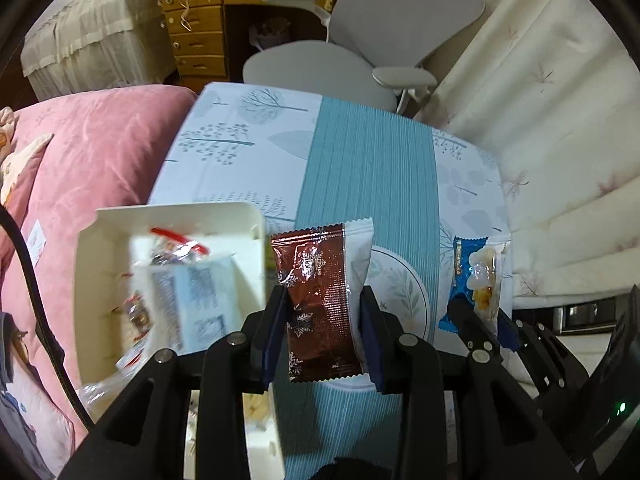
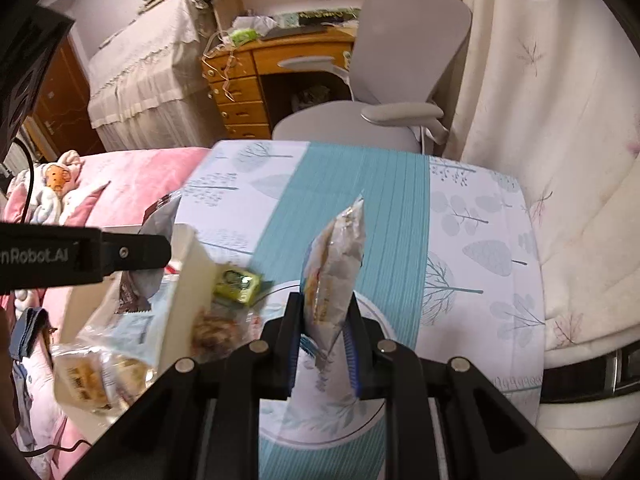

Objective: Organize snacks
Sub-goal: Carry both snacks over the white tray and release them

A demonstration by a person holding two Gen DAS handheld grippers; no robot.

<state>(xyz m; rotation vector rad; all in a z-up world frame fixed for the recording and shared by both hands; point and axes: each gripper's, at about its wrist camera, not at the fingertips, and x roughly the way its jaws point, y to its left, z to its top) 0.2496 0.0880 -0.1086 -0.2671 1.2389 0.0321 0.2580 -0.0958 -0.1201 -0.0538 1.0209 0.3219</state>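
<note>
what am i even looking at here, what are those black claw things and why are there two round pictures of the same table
Those black claws are handheld grippers: a person holds one in each hand, and each carries a wide-angle camera looking along its two fingers, hence two round pictures.

In the left hand's view, the left gripper is shut on a dark red snack packet with snowflakes. At its right edge you see the right gripper holding a blue and clear snack packet.

The right hand's view shows that same packet edge-on, clamped between its fingers.

Below both is a table under a blue and white tree-print cloth. At its left stands a white box with more snacks inside, and a small green packet beside it.
</note>
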